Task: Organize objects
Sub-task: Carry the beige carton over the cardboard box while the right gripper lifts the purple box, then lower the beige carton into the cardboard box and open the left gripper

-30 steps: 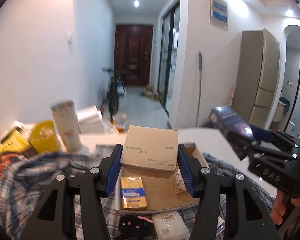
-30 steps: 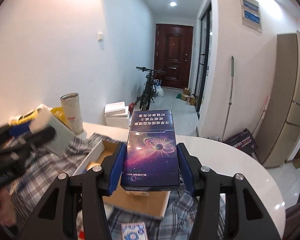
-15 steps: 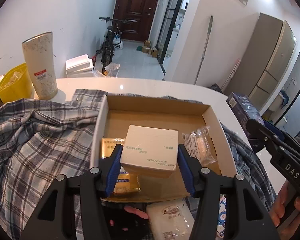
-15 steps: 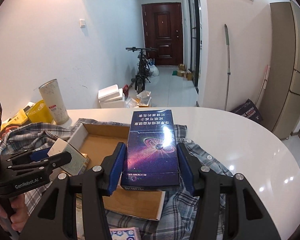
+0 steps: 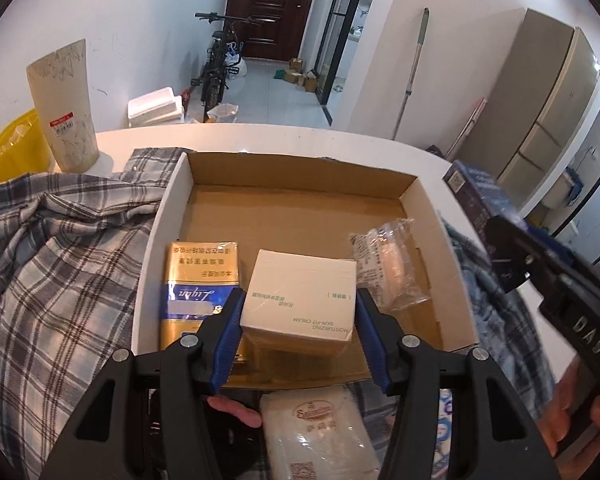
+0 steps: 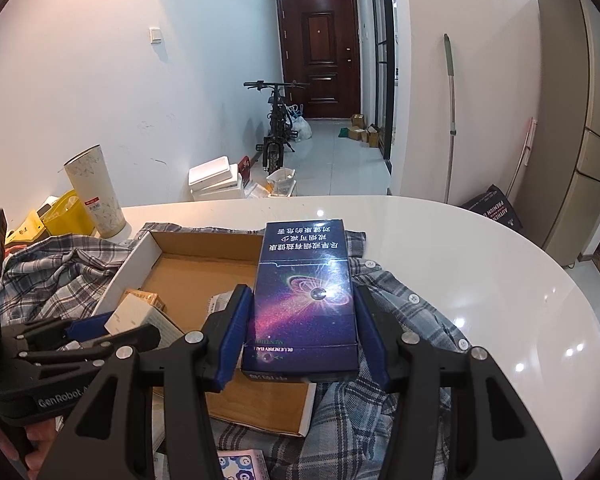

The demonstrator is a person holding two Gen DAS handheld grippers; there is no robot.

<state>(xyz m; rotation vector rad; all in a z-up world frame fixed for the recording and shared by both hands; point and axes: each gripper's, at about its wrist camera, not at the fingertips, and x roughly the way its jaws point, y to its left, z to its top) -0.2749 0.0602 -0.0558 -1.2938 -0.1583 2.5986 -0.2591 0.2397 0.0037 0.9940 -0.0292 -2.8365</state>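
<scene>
The left gripper (image 5: 298, 316) has its blue pads pressed against both sides of a cream-coloured carton (image 5: 300, 300), fingers set about halfway apart to fit its width. The carton hangs over the open cardboard box (image 5: 300, 168), above the near part of its floor. Printing on the carton, upside down from here, reads "MOISTURIZING SKIN-FIT CREAM".

The right gripper (image 6: 298, 328) clamps a dark blue and purple pack (image 6: 304, 292) between its pads, somewhat narrower than the other pair. That pack sits over the right-hand edge of the same box, above the plaid shirt (image 6: 400, 312). Its near end reads "BLUEBERRY BALL" and "MENTHOL", upside down, with Chinese characters at the far end.

Inside the box lie a gold and blue pack (image 5: 202, 280), its script looking like "Liqun", and a crinkled clear wrapper (image 5: 388, 268) with small print too fine to read. A white packet (image 5: 316, 436) marked with a brown oval logo lies on the near side of the box. The side of one gripper body (image 6: 60, 390) shows "GenRobot"; the other shows "DAS"
</scene>
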